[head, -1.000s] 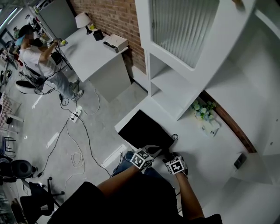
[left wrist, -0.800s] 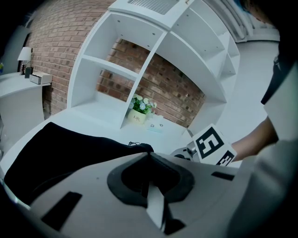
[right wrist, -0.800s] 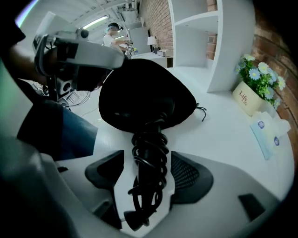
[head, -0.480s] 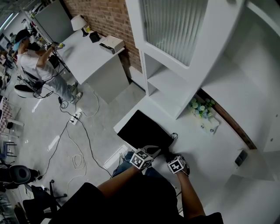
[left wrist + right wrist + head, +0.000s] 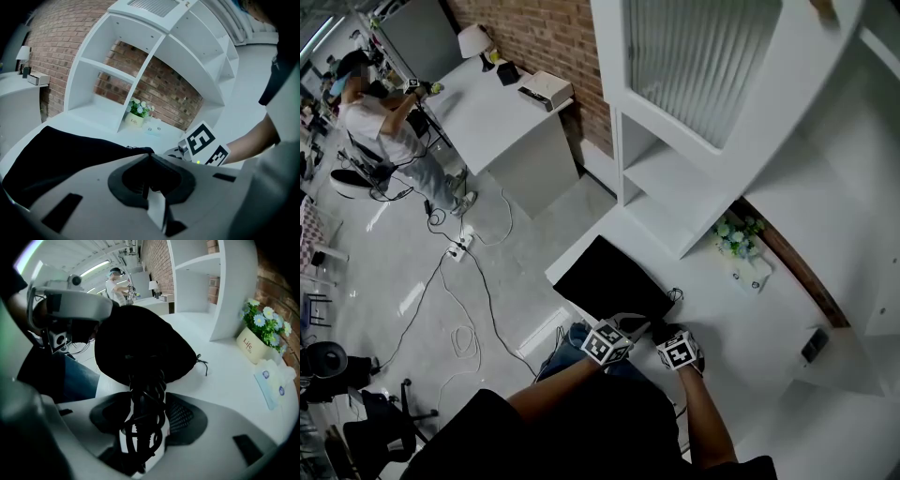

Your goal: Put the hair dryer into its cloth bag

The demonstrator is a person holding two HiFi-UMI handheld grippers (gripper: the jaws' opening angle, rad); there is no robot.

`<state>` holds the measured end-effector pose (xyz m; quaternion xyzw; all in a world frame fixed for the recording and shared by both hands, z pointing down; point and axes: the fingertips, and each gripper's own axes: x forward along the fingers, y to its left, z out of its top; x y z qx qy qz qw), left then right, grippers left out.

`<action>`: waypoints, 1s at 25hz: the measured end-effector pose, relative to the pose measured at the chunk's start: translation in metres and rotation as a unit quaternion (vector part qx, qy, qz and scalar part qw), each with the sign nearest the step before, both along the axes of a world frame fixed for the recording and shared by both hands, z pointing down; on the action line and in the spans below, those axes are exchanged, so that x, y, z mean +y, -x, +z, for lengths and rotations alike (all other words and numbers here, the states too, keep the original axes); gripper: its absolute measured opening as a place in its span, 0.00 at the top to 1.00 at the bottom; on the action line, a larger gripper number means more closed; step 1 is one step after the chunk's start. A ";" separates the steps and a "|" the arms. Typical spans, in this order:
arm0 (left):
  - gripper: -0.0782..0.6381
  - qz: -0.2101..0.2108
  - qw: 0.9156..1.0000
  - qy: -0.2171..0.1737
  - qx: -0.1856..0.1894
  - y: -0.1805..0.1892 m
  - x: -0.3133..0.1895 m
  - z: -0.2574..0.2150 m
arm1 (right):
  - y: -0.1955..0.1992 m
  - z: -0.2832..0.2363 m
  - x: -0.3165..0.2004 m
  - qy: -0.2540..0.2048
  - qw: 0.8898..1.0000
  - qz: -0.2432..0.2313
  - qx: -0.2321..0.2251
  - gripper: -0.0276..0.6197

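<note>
Your left hand-held gripper (image 5: 150,158) has its jaws drawn together on the near edge of the black cloth bag (image 5: 61,154). The bag spreads away ahead of that gripper and to its left over the white table (image 5: 727,323).

Just to its right, your right hand-held gripper (image 5: 146,392) points steeply down at the same bag. Its jaws have just been closing, and they clamp the coiled black hair dryer cord (image 5: 143,427) that stands between them. From those jaws the cord runs straight ahead into the bag's bulging end. The dryer's body can't be picked out there, black against black.

The bag's drawstring (image 5: 204,363) trails out ahead and to the right of this gripper. Further right, well apart from it, a small pot of flowers (image 5: 251,347) stands on the table beside the white shelf unit (image 5: 229,287).
</note>
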<state>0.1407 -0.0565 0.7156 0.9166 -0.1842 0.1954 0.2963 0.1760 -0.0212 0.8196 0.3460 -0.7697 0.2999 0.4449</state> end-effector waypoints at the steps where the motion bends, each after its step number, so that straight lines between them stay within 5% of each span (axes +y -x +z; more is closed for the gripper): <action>1: 0.85 0.002 1.000 -0.004 -0.001 0.000 -0.001 -0.001 | 0.003 -0.004 -0.004 -0.002 1.000 0.000 -0.005 0.58; 19: 0.85 0.005 1.000 -0.011 0.002 0.012 0.001 -0.011 | 0.041 -0.003 -0.043 -0.015 0.999 -0.021 -0.024 0.58; 25: 0.85 -0.001 1.000 -0.006 -0.004 0.017 0.003 -0.005 | 0.032 -0.015 -0.042 -0.053 0.998 0.003 -0.034 0.53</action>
